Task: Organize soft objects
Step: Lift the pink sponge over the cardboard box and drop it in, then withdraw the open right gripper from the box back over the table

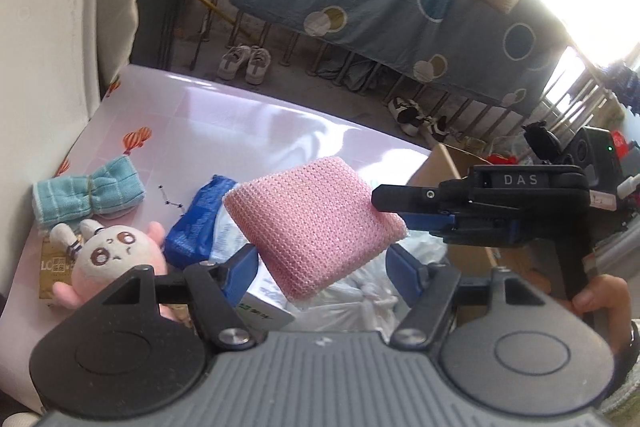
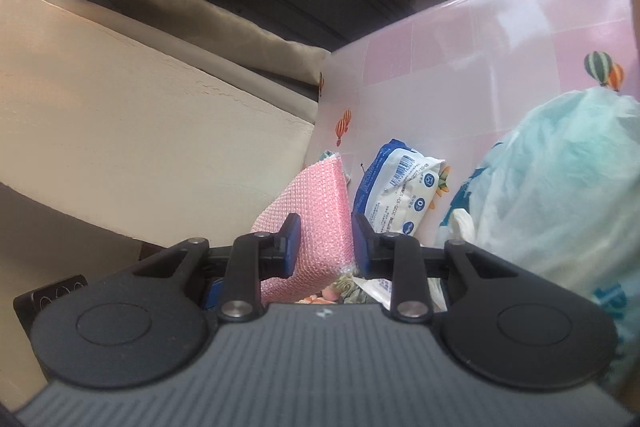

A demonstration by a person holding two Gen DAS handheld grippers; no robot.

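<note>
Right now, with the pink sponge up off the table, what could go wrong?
1. The right tool pinches the pink sponge only near one corner; it could slip out.
2. The sponge hangs between the open left tool's fingers, which could snag it.
3. If dropped, it lands on the wipes pack.

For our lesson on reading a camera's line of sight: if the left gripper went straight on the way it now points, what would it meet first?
Most likely the pink sponge, held up by the right gripper just ahead of the left gripper; its open fingers flank the sponge's lower edge, though depth is unclear.

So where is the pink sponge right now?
Off the table, clamped in the right gripper: the pink sponge hangs mid-frame in the left wrist view, above the blue wipes pack.
</note>
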